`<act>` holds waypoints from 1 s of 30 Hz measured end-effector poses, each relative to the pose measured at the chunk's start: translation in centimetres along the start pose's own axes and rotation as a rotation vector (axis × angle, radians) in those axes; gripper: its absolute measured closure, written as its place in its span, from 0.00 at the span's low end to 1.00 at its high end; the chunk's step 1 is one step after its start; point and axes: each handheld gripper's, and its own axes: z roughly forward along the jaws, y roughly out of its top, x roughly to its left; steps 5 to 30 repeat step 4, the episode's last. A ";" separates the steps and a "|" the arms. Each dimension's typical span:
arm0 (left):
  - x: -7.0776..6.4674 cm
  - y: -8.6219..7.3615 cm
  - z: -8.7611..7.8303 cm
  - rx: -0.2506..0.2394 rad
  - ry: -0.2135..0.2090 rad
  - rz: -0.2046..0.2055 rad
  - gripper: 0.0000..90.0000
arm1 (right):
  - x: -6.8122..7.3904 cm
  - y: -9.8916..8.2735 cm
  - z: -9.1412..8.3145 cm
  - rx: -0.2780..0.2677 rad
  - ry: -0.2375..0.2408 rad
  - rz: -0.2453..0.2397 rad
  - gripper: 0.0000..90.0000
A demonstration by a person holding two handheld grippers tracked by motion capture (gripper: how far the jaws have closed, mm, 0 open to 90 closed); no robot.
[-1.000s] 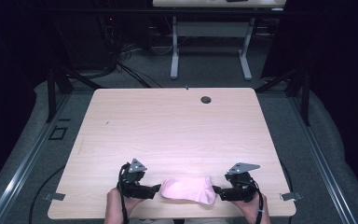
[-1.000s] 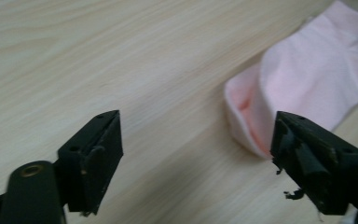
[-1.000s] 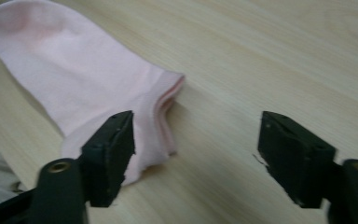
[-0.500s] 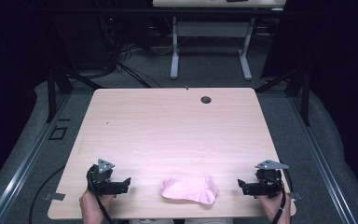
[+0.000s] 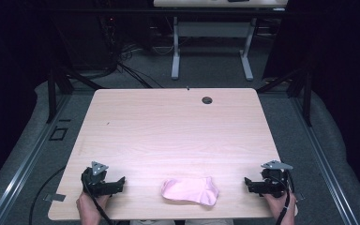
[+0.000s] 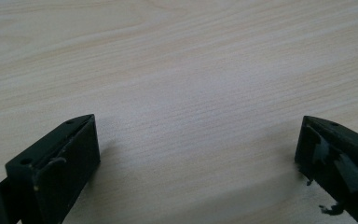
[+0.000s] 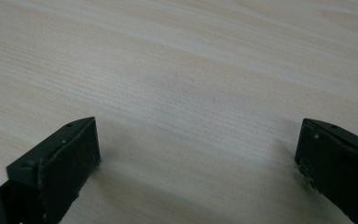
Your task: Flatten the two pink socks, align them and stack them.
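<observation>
Both grippers have let go and drawn apart: left gripper (image 5: 119, 183) lower left, right gripper (image 5: 248, 183) lower right, jaws wide and empty; the folded pink sock (image 5: 190, 191) rests bottom centre on the desk (image 5: 178, 126), likely finished

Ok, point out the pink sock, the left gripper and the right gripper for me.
pink sock (image 5: 190, 191), high view, middle of the fabric.
left gripper (image 5: 120, 183), high view, between its fingertips.
right gripper (image 5: 248, 183), high view, between its fingertips.

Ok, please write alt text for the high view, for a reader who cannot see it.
A pink sock lies near the front edge of a wooden table. The open left gripper and open right gripper flank it, both apart from it.
</observation>
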 end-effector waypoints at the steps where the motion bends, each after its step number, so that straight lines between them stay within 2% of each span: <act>1: 0.0 0.0 0.0 0.001 0.000 0.001 0.00 | 0.0 -0.1 0.1 -0.018 -0.001 0.002 0.00; 3: 0.1 0.0 0.0 0.001 -0.001 0.002 0.00 | 0.0 -0.3 0.1 -0.032 0.002 -0.001 0.00; 30: 0.1 0.1 0.1 0.000 -0.004 -0.001 0.00 | -0.1 -0.2 0.1 -0.030 0.004 -0.005 0.00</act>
